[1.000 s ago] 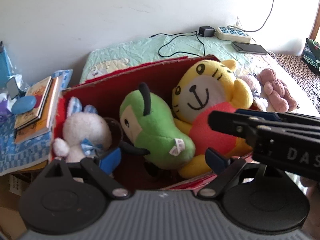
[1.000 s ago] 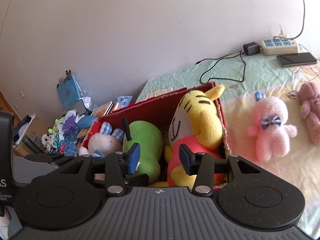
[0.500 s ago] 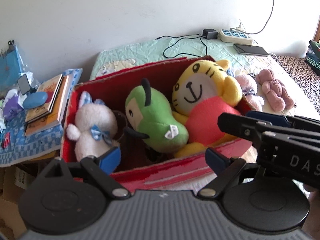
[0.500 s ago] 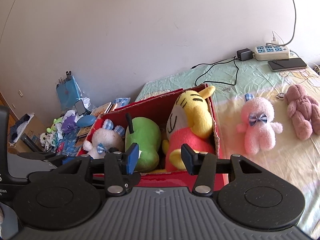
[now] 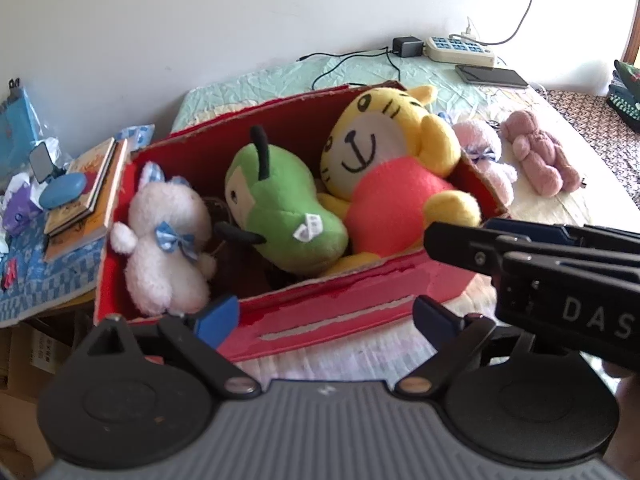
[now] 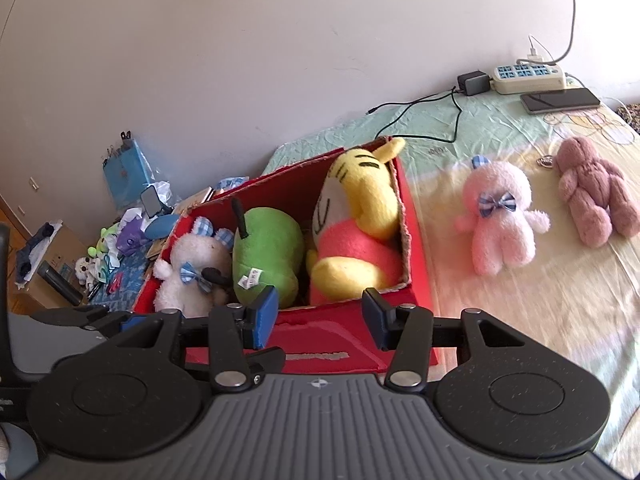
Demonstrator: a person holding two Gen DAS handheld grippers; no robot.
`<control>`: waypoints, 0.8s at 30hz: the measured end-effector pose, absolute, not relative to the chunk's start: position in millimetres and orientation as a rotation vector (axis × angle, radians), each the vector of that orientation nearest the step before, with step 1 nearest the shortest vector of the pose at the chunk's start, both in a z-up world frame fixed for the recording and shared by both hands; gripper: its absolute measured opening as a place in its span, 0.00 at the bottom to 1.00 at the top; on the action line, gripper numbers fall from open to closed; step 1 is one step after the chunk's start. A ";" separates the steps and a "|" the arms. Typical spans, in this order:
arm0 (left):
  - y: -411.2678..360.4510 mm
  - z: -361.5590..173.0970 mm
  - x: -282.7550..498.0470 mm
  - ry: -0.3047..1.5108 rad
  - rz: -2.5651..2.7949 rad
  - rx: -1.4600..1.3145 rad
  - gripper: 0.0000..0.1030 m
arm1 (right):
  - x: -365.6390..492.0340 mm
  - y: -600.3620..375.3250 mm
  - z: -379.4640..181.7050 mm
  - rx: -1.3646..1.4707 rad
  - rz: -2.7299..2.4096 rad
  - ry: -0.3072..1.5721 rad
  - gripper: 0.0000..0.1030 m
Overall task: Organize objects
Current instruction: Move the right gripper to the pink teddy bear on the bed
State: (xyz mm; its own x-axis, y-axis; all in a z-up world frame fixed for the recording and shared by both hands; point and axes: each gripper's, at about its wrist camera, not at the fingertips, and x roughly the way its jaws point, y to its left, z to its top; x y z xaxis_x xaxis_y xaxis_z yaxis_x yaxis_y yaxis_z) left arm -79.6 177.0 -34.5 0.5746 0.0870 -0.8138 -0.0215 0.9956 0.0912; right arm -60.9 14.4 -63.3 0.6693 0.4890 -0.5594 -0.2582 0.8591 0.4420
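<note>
three plush toys sit in the red cardboard box (image 6: 416,240) on the bed, the fluffy pink bunny (image 6: 500,220) and mauve plush bear (image 6: 596,192) lie outside, and left tool (image 5: 326,314) and right tool (image 6: 320,318) both gape empty.

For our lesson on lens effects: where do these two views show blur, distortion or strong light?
Left wrist view: soft blur on the red cardboard box; dark rounded fisheye corners. Right wrist view: sunlight brightens the pale bedsheet, smeared near the frame's edge; the wall bows.
</note>
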 end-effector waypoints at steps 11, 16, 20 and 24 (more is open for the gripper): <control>167.9 -56.3 -78.6 1.036 0.051 0.058 0.91 | -61.5 3.6 -74.6 0.360 0.389 0.773 0.49; 162.7 -68.4 -74.8 1.073 0.047 0.056 0.91 | -61.0 -0.9 -81.5 0.367 0.370 0.803 0.49; 155.2 -74.1 -71.3 1.087 0.038 0.063 0.91 | -59.8 -6.5 -84.9 0.360 0.353 0.823 0.49; 143.5 -77.2 -67.8 1.101 0.017 0.071 0.91 | -59.3 -16.2 -86.9 0.358 0.338 0.833 0.49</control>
